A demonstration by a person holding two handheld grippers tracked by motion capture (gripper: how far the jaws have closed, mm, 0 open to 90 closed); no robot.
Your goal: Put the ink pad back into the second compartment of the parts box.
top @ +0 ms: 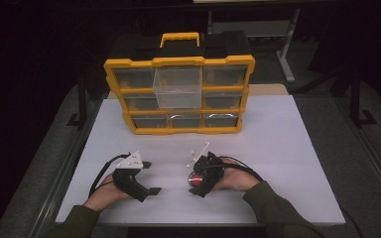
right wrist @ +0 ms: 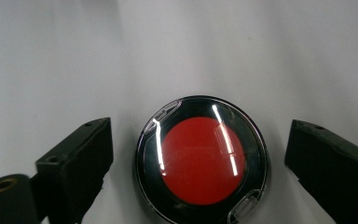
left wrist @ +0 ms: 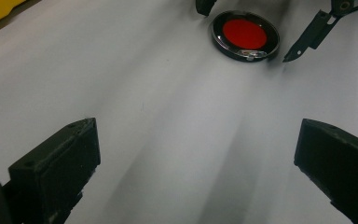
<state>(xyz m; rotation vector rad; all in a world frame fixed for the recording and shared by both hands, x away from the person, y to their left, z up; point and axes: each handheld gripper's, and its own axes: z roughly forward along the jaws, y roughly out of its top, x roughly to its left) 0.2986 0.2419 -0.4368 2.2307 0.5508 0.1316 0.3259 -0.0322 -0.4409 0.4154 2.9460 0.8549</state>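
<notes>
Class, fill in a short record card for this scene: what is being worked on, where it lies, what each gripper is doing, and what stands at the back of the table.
item: round black compact with red centre and clear lid
place: flat on the white table, near the front
right gripper: jaws open, one either side of the compact, gaps showing on both sides
left gripper: open, nothing between its jaws, apart from the compact
back of table: yellow organiser standing upright, one clear drawer pulled out
</notes>
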